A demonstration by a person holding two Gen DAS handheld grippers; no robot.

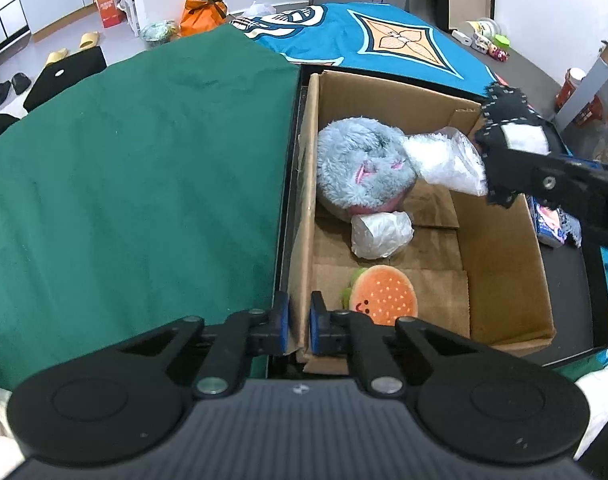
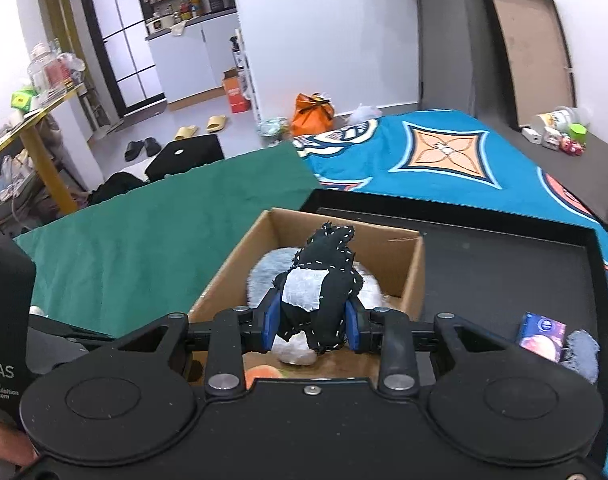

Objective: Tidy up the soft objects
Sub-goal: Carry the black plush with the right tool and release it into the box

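In my cardboard box (image 1: 500, 280) lie a grey plush (image 1: 360, 172), two white bagged bundles (image 1: 380, 234) and a burger plush (image 1: 384, 294) — its left wall blocks my left tool (image 1: 299, 322), nearly closed astride that wall. My right tool (image 2: 312, 320) clamps a black stitched plush (image 2: 324, 292) above the box — a tissue pack (image 2: 542, 334) sits on the black tray (image 2: 504, 272) beside.

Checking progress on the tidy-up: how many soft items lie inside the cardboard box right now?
4: blue fluffy plush at the far left, white bag beside it, wrapped white roll mid-box, burger plush nearest. The black stitched toy is gripper-held above. More could be hidden.
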